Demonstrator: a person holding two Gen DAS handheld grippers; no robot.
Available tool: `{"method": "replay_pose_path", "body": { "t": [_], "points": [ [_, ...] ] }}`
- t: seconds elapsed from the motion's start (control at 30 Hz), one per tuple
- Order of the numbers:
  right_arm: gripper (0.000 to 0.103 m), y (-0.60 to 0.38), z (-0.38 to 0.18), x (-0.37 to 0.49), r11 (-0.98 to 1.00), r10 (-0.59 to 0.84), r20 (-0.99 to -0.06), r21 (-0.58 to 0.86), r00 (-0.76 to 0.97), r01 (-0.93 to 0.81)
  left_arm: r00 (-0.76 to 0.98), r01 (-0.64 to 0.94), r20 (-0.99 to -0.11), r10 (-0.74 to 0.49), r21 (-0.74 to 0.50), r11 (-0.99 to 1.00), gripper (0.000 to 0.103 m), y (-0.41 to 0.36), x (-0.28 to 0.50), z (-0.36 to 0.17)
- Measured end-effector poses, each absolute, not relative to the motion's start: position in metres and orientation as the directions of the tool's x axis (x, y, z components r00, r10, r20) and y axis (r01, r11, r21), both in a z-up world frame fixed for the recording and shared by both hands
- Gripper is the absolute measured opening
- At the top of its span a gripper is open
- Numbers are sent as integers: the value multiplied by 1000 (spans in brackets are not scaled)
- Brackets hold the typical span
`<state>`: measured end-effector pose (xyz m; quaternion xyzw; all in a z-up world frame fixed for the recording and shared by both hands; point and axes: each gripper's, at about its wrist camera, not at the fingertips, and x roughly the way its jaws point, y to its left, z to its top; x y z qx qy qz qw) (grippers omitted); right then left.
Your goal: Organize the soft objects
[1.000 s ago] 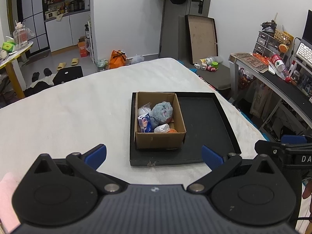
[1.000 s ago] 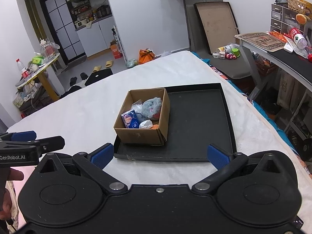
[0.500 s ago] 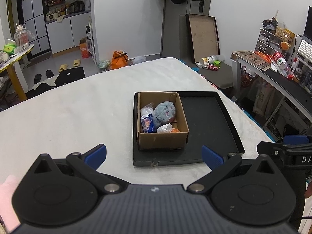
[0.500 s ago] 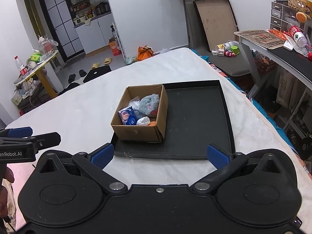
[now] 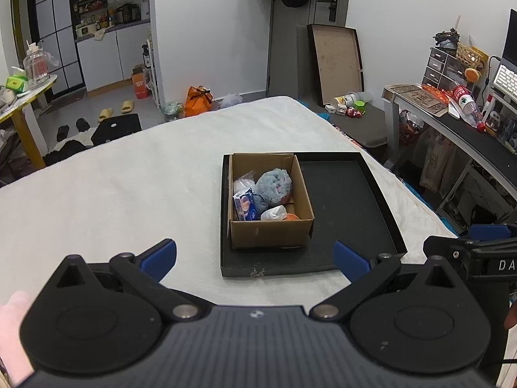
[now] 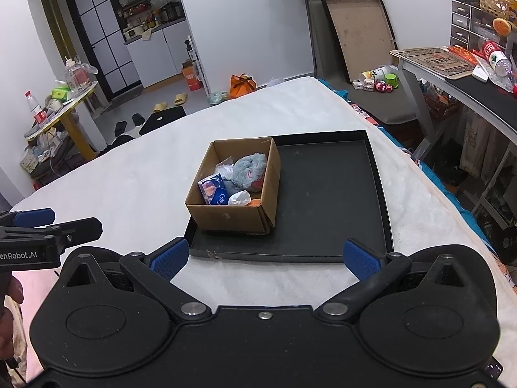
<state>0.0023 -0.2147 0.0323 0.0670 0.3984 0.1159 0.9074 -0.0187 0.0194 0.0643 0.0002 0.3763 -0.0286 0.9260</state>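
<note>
A bed [image 5: 113,194] covered with a white blanket carries a shallow black tray [image 5: 349,213], which is set toward the bed's right edge, well in from the far end. A brown cardboard box [image 5: 271,234] is stood inside the tray, pushed against the tray's left wall, so that the right part of the tray floor is left bare. The soft objects are all seen inside the box: a grey-blue plush toy [image 5: 274,186] with a pink patch is lodged toward the far side, a blue tissue pack [image 5: 244,205] is leaned against the box's left wall, a crinkled clear plastic bag [image 5: 243,179] is tucked behind the pack, a small white wrapped item [image 5: 274,212] is laid near the front wall, and something orange [image 5: 291,217] is partly hidden beside it.

The left tool [image 5: 255,255] is held above the bed's near edge, its blue fingertips spread wide apart with nothing between them. The right tool [image 6: 265,253] is likewise held released and empty, aimed at the tray's near rim [image 6: 274,255]. Neither tool is in contact with the box or the tray. A hand [image 5: 13,329] is glimpsed at the lower left of the left wrist view.
</note>
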Motion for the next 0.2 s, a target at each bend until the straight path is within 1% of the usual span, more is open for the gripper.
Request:
{"method": "replay_pose_path", "body": {
  "t": [0.2],
  "points": [
    [103,-215,30,4,962,270,-705,225,656,-154,715,56,-698,-46,-9,998,103,18,-16,60]
  ]
}}
